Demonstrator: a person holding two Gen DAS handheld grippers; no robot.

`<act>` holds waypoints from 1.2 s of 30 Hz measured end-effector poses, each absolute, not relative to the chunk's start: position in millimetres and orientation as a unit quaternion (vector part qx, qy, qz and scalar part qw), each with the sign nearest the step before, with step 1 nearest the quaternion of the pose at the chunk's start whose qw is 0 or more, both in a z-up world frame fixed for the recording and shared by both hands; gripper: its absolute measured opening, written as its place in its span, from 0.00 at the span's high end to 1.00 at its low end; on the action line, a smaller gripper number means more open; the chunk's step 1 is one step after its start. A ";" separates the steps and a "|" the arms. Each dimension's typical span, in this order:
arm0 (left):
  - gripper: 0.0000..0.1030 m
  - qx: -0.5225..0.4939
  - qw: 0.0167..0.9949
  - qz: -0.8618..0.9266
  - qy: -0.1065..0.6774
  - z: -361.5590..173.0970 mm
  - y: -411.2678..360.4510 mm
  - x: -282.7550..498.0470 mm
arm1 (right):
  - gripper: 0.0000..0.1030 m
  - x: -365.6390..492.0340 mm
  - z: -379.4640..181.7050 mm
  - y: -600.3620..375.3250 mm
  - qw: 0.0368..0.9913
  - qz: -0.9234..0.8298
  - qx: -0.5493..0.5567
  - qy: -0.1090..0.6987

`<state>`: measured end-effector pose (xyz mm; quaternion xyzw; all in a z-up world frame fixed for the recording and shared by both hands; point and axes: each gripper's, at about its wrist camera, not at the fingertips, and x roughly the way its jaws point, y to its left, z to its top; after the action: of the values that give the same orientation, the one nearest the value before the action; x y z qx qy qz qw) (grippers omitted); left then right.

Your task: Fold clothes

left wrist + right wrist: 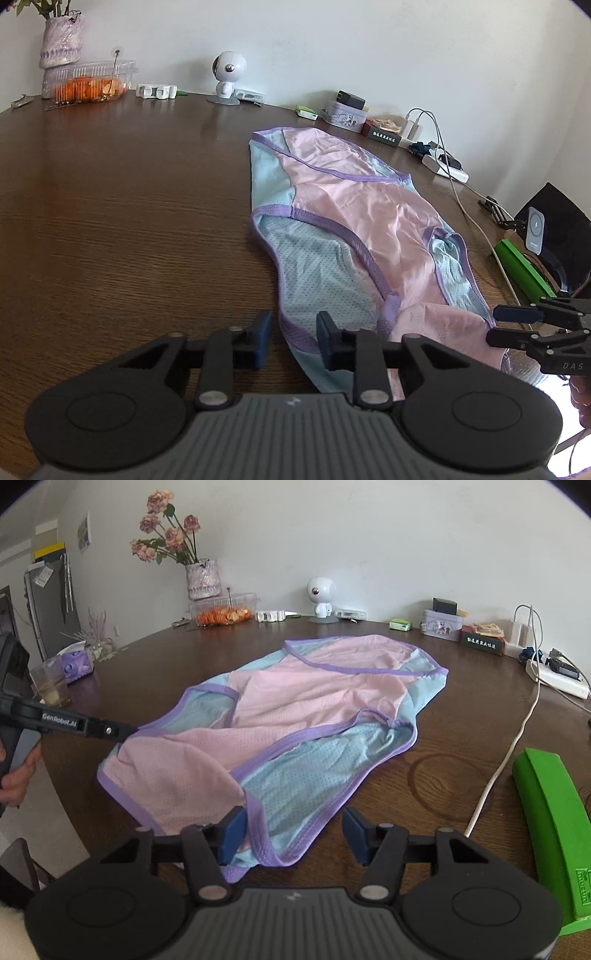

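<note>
A pink and light-blue mesh garment (362, 206) (295, 701) with purple trim lies spread on the brown wooden table (129, 221) (461, 709). My left gripper (294, 332) stands over its near hem, jaws a narrow gap apart, with fabric and bare table showing between them. In the right wrist view the left gripper (127, 733) reaches in from the left to the garment's edge. My right gripper (295, 830) is open, with the purple-trimmed hem lying between its pads; its left pad touches the cloth. In the left wrist view the right gripper (493, 325) sits at the pink corner.
Along the wall stand a vase of flowers (203, 579), a plastic box of orange food (221, 609), a white figurine (321, 594), a tin (441, 626) and a power strip (554, 675). A white cable (517, 731) and a green object (550, 812) lie right of the garment.
</note>
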<state>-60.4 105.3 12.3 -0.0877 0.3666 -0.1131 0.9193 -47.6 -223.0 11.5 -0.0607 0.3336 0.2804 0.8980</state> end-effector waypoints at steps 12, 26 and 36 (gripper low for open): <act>0.88 -0.073 0.904 -0.167 0.387 16.3 77.2 -89.5 | 0.89 -55.4 24.7 -247.9 0.872 0.286 -0.135 0.374; 0.41 -0.013 0.940 -0.091 0.329 27.9 72.3 -23.0 | 0.40 15.1 40.6 -273.0 0.933 0.162 -0.029 0.319; 0.98 -0.059 0.935 -0.033 0.347 13.5 92.3 -10.7 | 1.00 37.7 15.9 -254.4 0.927 0.140 -0.059 0.342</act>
<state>-10.7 92.3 13.5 -0.0587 0.3470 -0.0327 0.9354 37.7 -254.4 15.9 -0.0587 0.3422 0.1400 0.9273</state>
